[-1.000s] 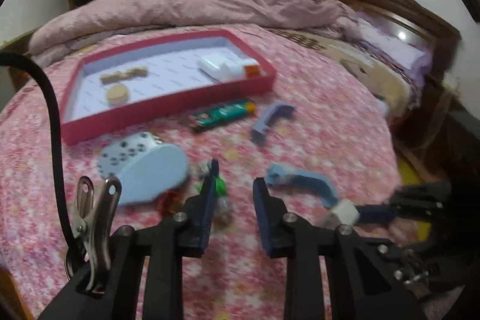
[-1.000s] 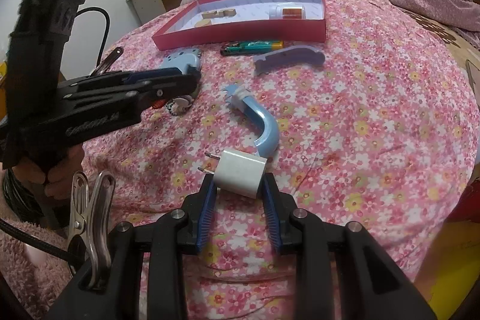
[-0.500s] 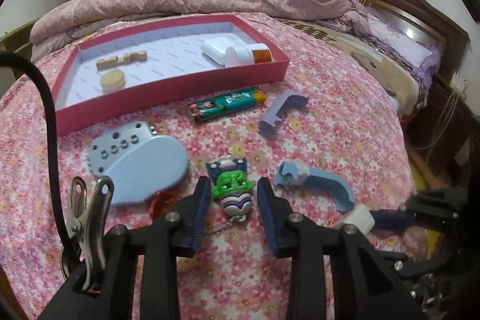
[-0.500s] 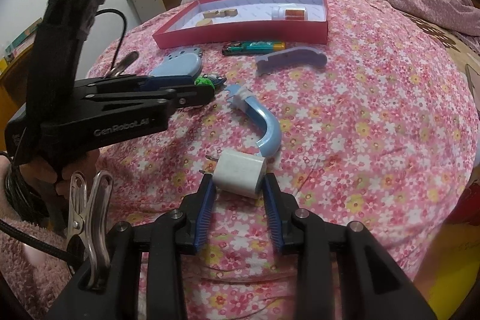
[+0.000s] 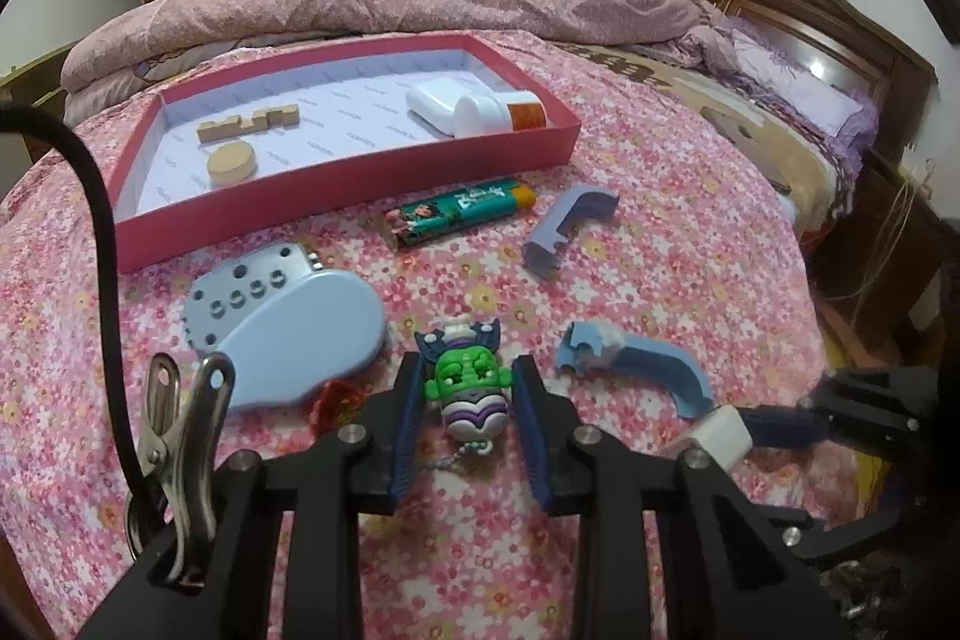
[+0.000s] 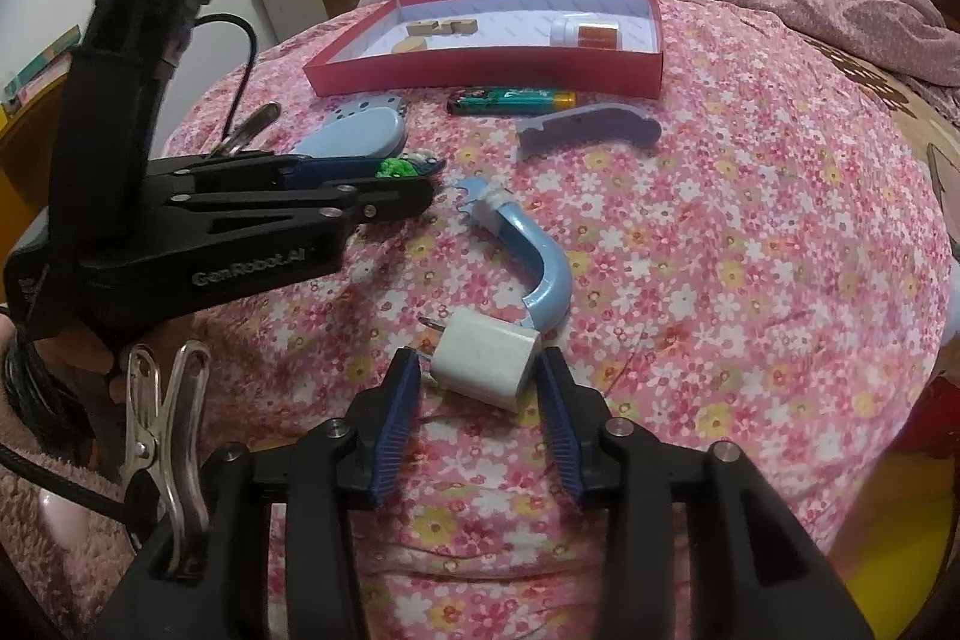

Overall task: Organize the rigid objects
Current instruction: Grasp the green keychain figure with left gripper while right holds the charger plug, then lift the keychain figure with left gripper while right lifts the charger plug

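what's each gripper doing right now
Left gripper: jaws closing on the green monster keychain, pads touching it.
Right gripper: open, jaws just opened around the white charger plug.

"GenRobot.AI" on left tongs (image 6: 414, 202) body

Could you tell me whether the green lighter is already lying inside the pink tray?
No, the green lighter lies on the floral bedspread just outside the pink tray.
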Demonstrator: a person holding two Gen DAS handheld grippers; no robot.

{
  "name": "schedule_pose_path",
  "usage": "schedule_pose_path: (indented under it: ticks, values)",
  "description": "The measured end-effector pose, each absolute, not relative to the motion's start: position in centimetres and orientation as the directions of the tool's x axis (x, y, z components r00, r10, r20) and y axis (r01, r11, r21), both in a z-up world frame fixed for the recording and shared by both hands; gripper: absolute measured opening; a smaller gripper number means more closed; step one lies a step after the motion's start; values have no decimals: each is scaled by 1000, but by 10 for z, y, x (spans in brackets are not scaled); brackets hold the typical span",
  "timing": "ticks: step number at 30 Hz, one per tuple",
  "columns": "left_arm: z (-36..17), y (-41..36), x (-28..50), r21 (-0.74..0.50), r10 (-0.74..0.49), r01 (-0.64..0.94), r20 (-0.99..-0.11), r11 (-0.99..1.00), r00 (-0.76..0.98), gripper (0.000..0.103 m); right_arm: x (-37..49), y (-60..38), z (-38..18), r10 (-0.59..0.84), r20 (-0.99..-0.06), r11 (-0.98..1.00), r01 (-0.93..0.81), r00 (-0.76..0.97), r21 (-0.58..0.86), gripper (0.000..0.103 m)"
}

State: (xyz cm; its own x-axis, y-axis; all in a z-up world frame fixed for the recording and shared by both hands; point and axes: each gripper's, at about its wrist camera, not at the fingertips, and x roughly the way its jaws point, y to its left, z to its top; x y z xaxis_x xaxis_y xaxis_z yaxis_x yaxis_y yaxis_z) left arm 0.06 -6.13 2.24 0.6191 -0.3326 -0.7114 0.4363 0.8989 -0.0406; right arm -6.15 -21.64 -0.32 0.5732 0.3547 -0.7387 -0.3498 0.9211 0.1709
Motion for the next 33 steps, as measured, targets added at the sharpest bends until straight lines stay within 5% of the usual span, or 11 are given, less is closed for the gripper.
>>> schedule_pose_path:
  ticks: [15, 17, 21, 33]
  values:
    - [53, -21, -10, -98, -331, 357, -649, 929, 684, 31, -54, -204, -4, 319, -750, 932, -335, 580, 138, 45]
    - [56, -18, -9, -95, -321, 345, -648, 934, 691, 31, -54, -204, -4, 318, -751, 933, -332, 579, 139, 36]
    - [60, -10, -9, -105, -311, 321, -639, 941, 703, 31, -55, -204, -3, 325, -749, 930, -340, 578, 141, 33]
    - [75, 14, -13, -106, -264, 253, -608, 962, 749, 31, -65, -197, 18, 360, -709, 912, -390, 606, 130, 33]
